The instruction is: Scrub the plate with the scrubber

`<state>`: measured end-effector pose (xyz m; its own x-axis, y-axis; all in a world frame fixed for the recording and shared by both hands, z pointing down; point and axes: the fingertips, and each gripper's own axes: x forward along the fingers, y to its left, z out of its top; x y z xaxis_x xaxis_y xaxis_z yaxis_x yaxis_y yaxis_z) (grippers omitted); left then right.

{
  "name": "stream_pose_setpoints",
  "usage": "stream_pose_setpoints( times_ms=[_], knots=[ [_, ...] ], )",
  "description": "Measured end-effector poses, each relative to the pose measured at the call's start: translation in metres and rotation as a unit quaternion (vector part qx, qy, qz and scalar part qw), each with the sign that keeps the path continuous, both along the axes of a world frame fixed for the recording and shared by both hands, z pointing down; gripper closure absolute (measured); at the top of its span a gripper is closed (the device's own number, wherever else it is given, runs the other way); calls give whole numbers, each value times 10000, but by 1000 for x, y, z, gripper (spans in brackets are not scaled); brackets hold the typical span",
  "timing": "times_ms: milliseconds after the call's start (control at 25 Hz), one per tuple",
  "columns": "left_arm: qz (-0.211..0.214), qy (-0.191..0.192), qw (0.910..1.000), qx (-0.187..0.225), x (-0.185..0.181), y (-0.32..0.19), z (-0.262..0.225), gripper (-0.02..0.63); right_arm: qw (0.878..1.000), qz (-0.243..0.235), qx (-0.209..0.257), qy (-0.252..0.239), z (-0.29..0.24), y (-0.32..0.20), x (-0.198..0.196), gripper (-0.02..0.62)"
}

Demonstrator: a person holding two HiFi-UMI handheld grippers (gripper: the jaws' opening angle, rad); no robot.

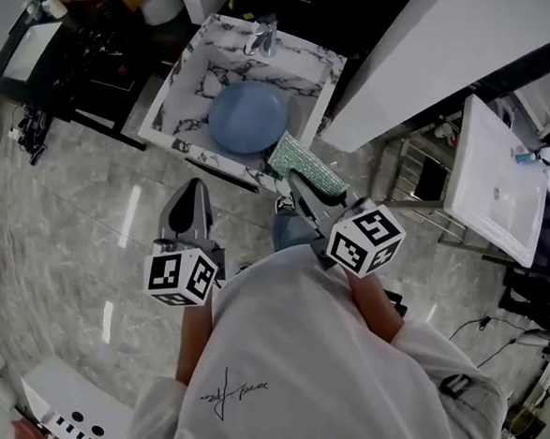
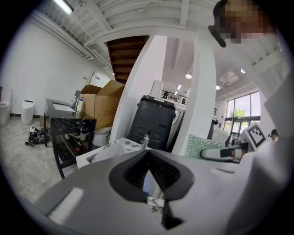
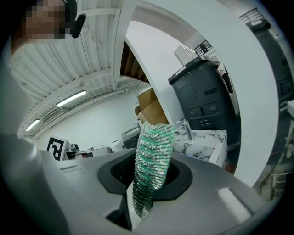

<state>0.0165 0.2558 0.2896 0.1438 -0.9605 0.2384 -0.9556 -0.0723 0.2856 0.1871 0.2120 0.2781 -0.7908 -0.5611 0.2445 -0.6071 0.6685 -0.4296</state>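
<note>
A: Position relative to the sink [image 1: 176, 80]?
B: Plate [image 1: 247, 117] flat on the sink's floor, blue, roughly mid-basin, on the near side of the faucet [image 1: 262, 38]. Scrubber [image 1: 304, 163] just outside the sink's near rim, raised above it rather than inside; not touching the plate

A: Tools?
B: Right gripper [image 3: 146, 182] clamped on the scrubber, pinching one end, most of the green glittery mesh clear beyond the jaws. Left gripper [image 2: 149, 176] closed tight on nothing, hanging short of the sink's near rim, well apart from the plate

A: Handling, at a guess?
B: Scrubber probably light, soft and floppy, apt to fold under pressure; likely better worked with the free flap laid flat against the plate than poked end-on. Grip near one end looks adequate, though liable to slip if dragged hard. Plate likely stiff and smooth, perhaps slick when wet, breakable against the marbled sink wall; prone to skate across the sink's floor under scrubbing

A: Where to take hold, then?
B: Plate best taken by the rim nearest the sink's front edge, left jaws opened first, or simply pinned down from above. Cannot tell from here whether enough rim stands off the sink's floor for a jaw to get under
</note>
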Motion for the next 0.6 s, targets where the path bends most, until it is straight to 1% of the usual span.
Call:
stream_pose_setpoints(
  times_ms=[160,320,360,520,600],
  knots=[
    [-70,-185,9997,-127,7,-45,2,580,9998,-151,-130,-100,7,-40,7,528],
    [-63,-420,9985,-357,13,-78,12,578,9990,-277,-317,-132,21,-72,18,528],
    [-53,-470,9980,-424,14,-85,14,578,9988,-292,-396,-48,27,-80,20,528],
    [-70,-608,9954,-731,11,-108,30,578,9947,-394,-692,645,59,-104,22,528],
    [-90,-706,9930,-938,8,-115,39,578,9932,-510,-780,695,66,-108,20,528]
  ],
)
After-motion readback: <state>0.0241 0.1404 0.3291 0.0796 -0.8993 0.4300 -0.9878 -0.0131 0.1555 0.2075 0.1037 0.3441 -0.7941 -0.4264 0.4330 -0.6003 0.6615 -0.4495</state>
